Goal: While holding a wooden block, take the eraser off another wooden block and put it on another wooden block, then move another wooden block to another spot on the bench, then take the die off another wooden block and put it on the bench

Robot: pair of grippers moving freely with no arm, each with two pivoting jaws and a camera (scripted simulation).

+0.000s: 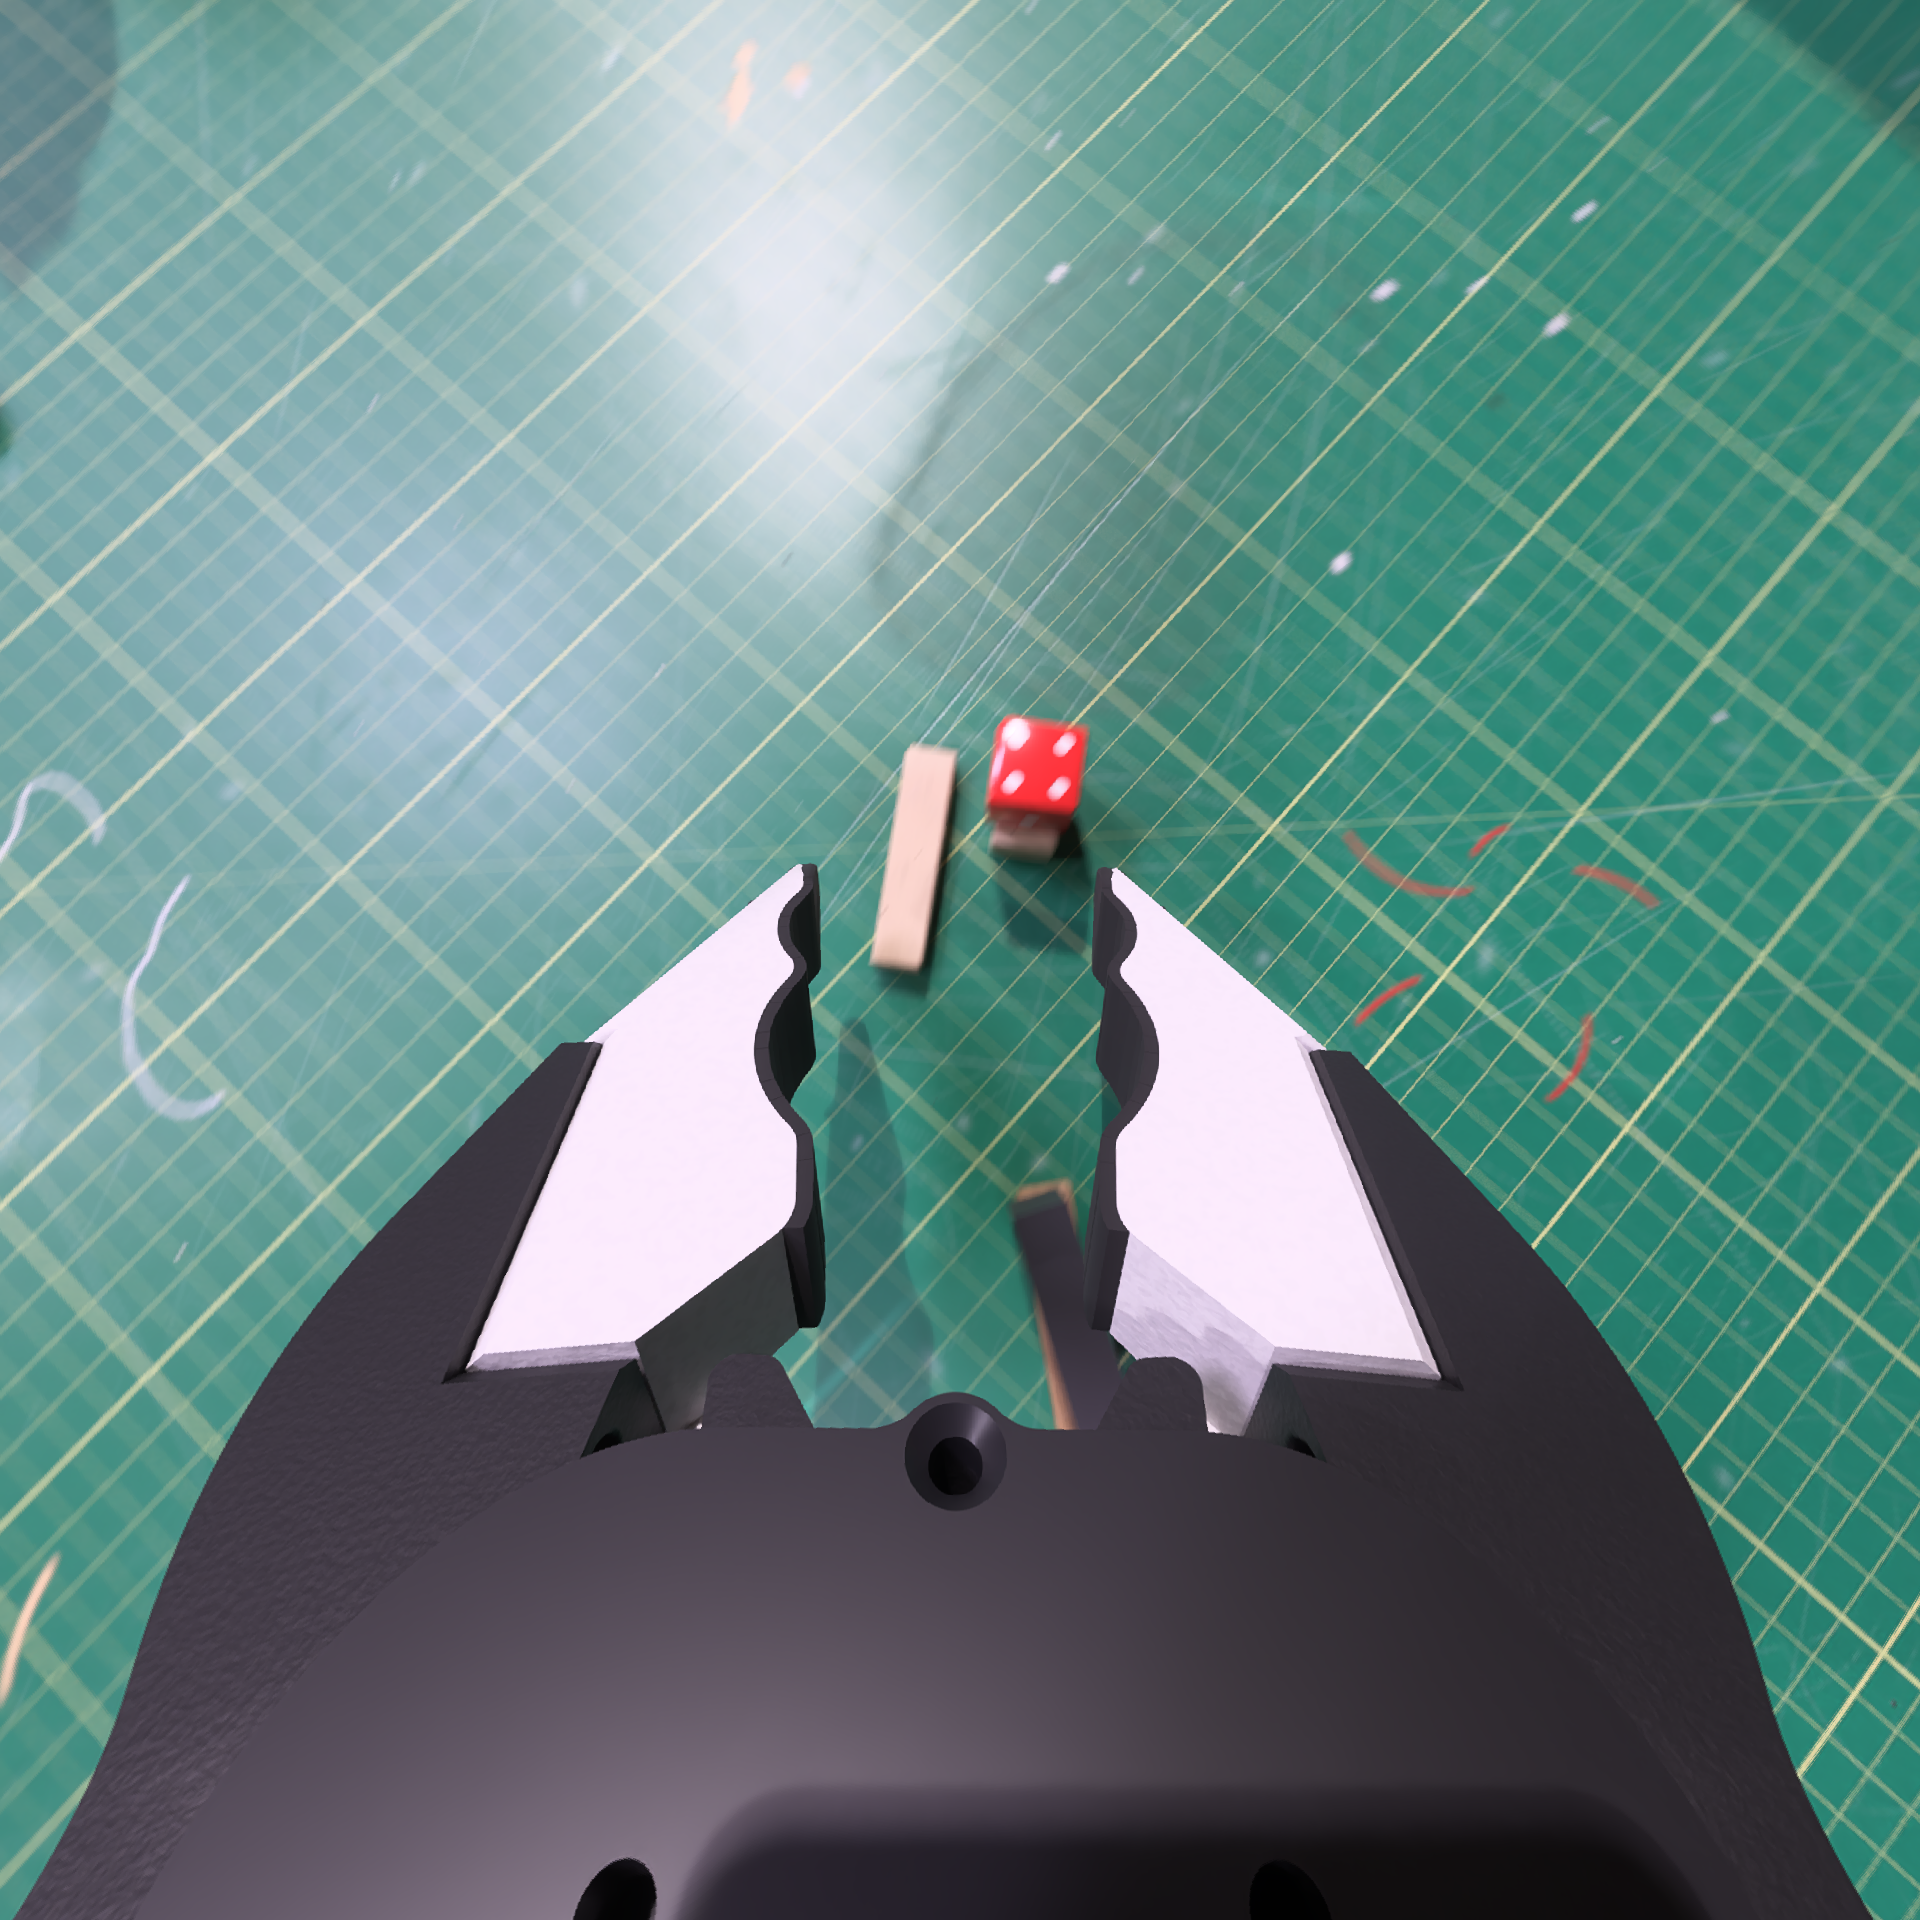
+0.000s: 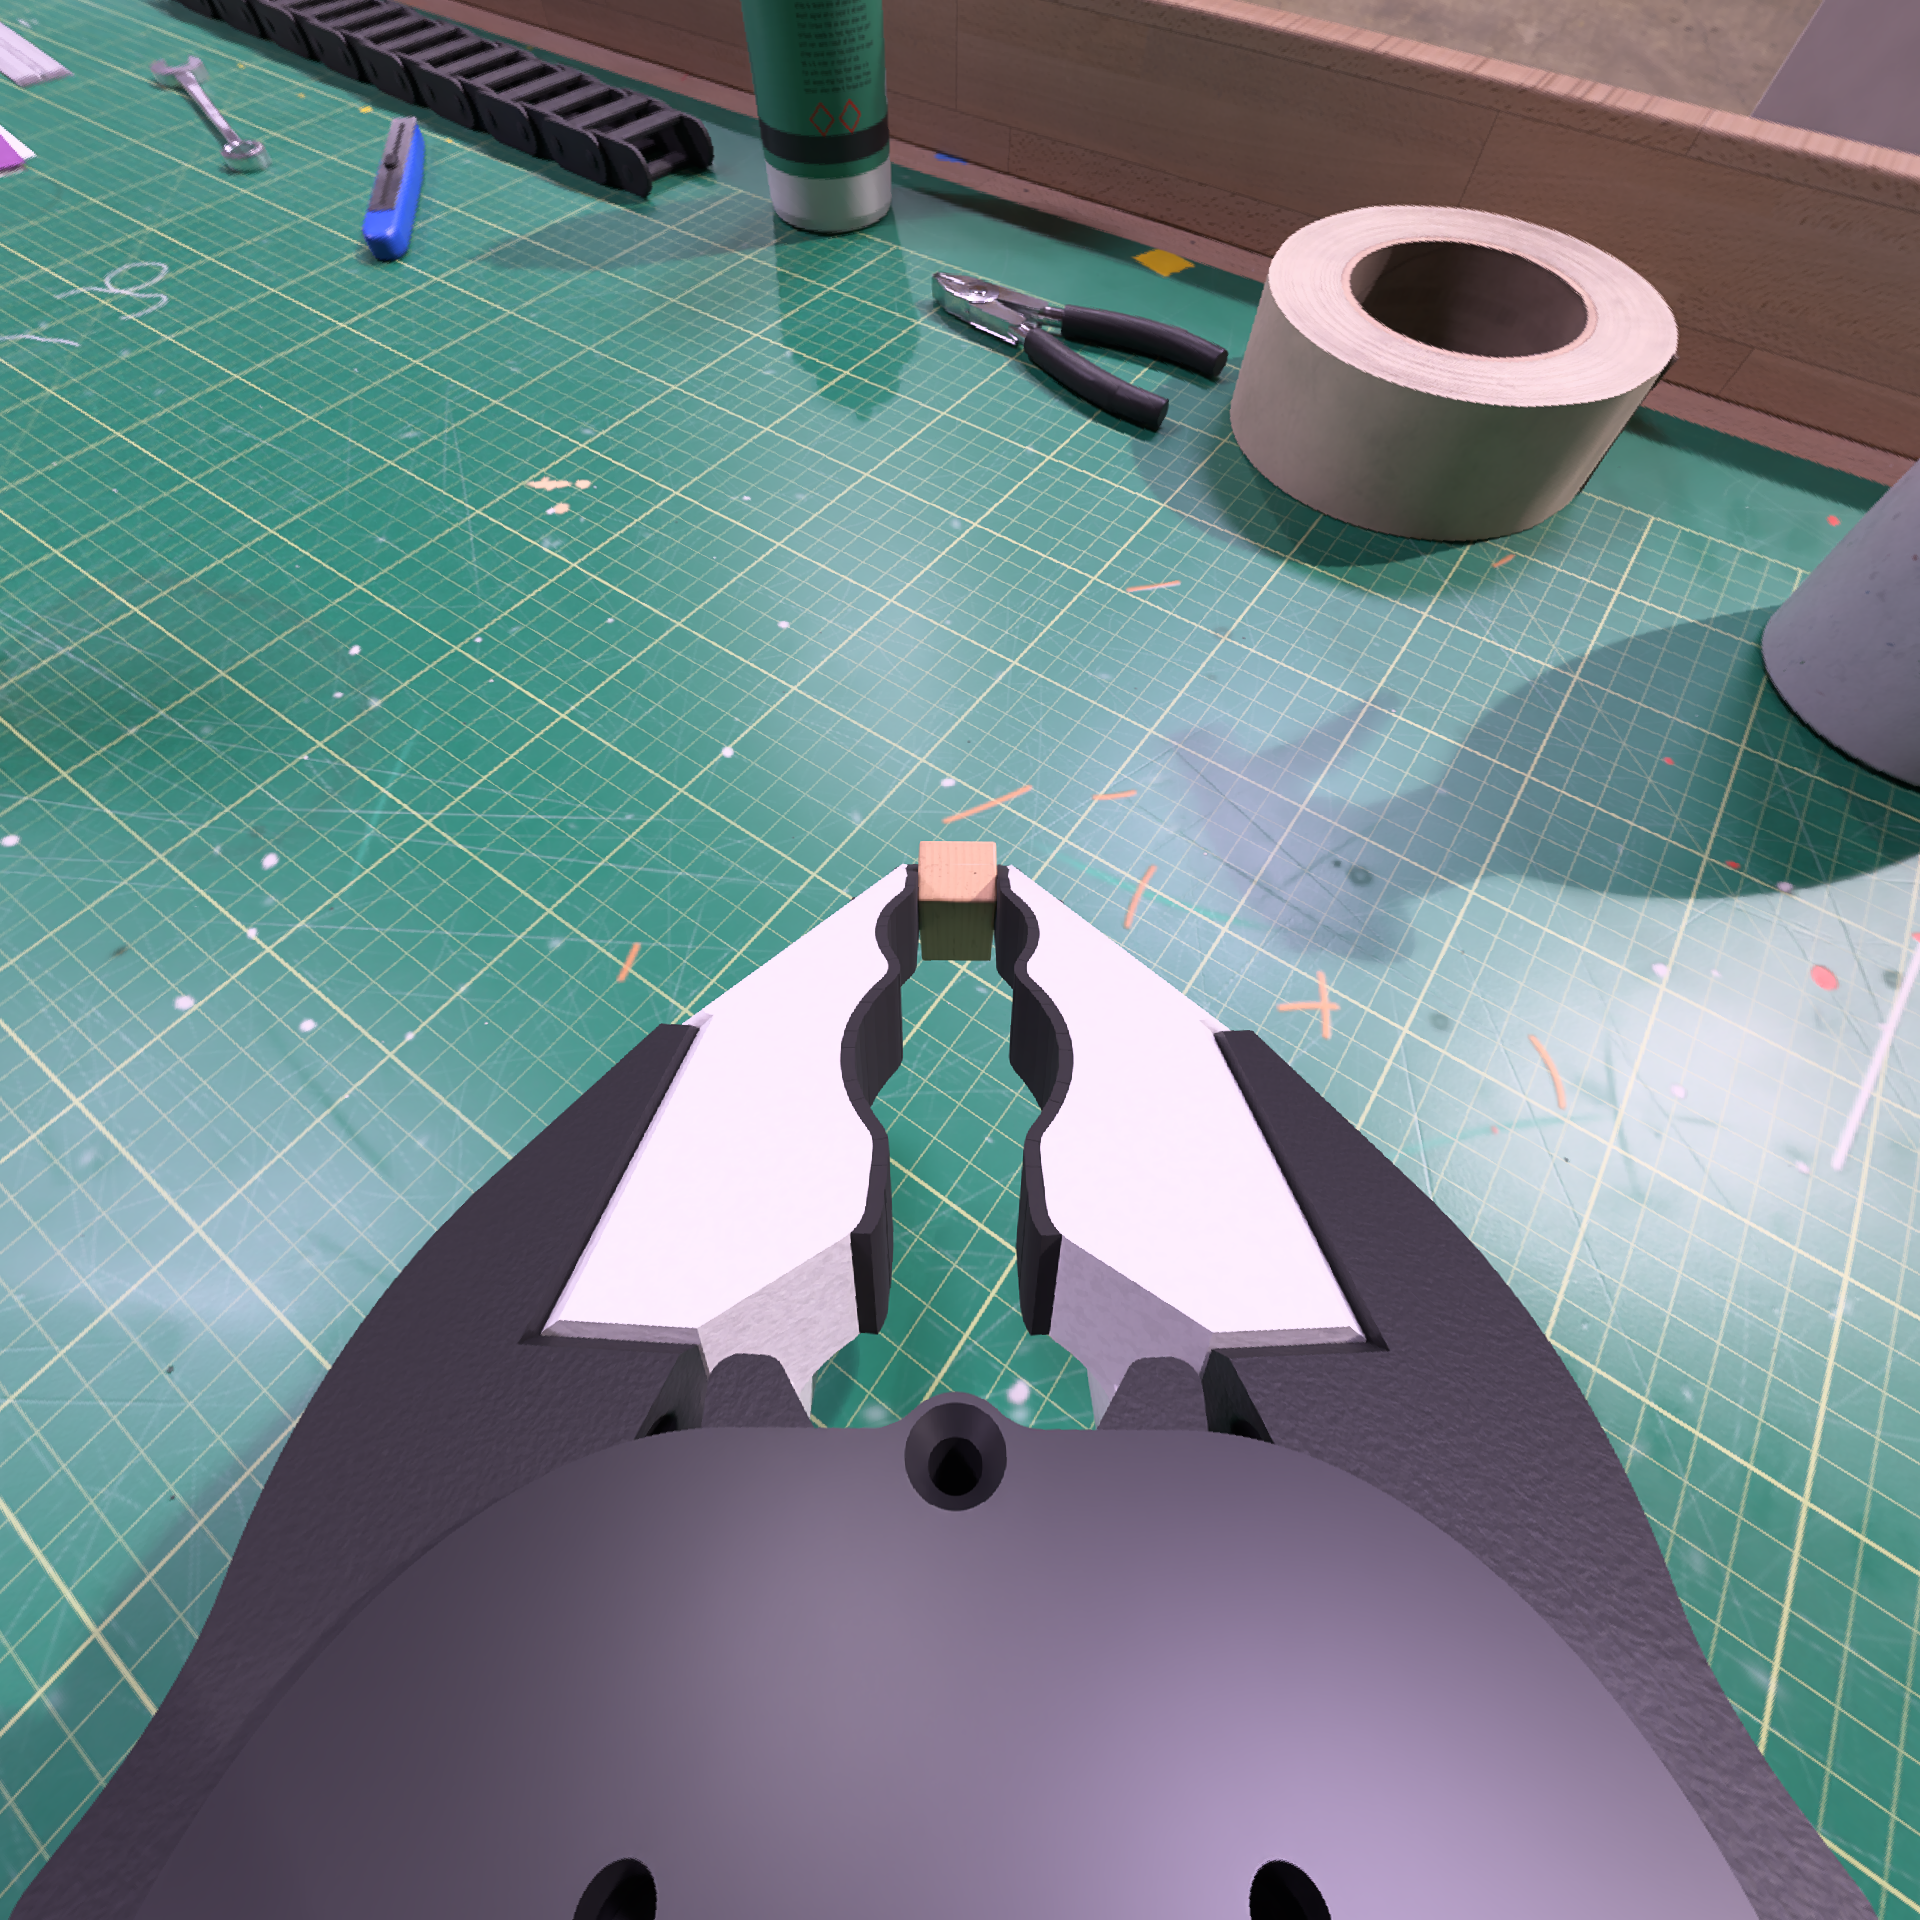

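Note:
In the left wrist view my left gripper (image 1: 956, 878) is open and empty, above the green mat. Just beyond its fingertips a long flat wooden block (image 1: 914, 857) lies on the mat. To its right a red die (image 1: 1036, 774) sits on a small wooden block (image 1: 1023, 836). A dark flat piece on a wooden block (image 1: 1049, 1278) shows between the fingers, close under the gripper, partly hidden. In the right wrist view my right gripper (image 2: 958, 894) is shut on a small wooden block (image 2: 957, 899), held at the fingertips above the mat.
In the right wrist view a large tape roll (image 2: 1449, 369), black-handled pliers (image 2: 1070, 338), a green bottle (image 2: 826, 109), a blue knife (image 2: 395, 187), a wrench (image 2: 213, 114), a black cable chain (image 2: 488, 88) and a grey cone (image 2: 1860, 634) stand toward the wooden back wall (image 2: 1351, 135).

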